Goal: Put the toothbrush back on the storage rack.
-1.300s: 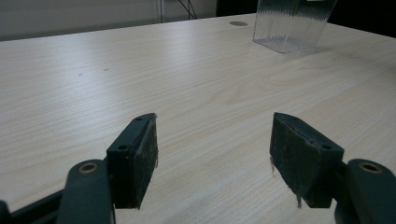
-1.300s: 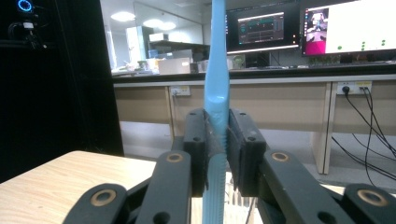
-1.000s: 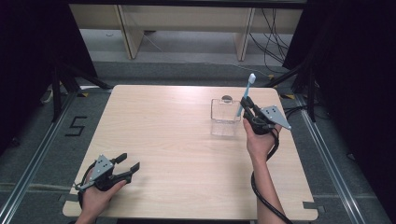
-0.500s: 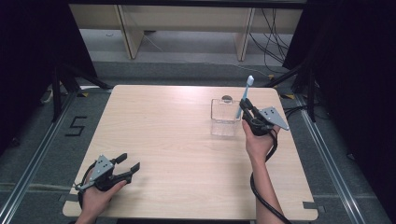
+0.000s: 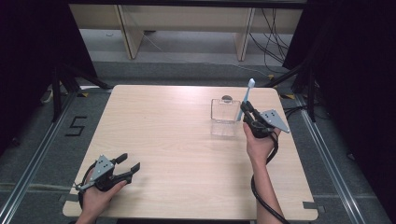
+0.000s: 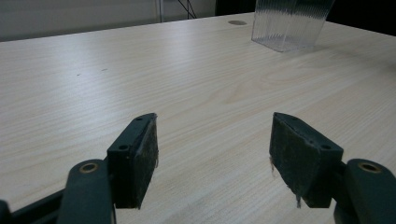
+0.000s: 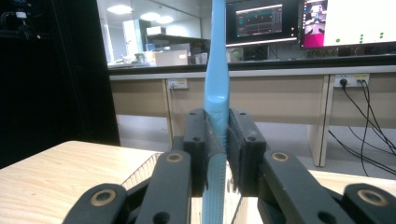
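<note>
A light blue toothbrush [image 5: 246, 99] stands nearly upright at the table's far right, head up, pinched low on its handle by my right gripper [image 5: 246, 111]. In the right gripper view the black pads [image 7: 209, 140] press on both sides of the blue toothbrush handle [image 7: 217, 74]. Just left of it sits a clear ribbed plastic cup [image 5: 222, 115]. My left gripper [image 5: 128, 163] rests at the table's near left corner, jaws wide apart. In the left gripper view its pads [image 6: 140, 154] hold nothing, and the clear cup [image 6: 288, 23] stands far off.
The light wooden table [image 5: 163, 135] carries a small round dark hole [image 5: 226, 98] behind the cup. Dark curtains flank both sides. Beyond the far edge are wooden benches and cables [image 5: 271, 28] on the floor. A black cable [image 5: 261, 196] trails from the right gripper.
</note>
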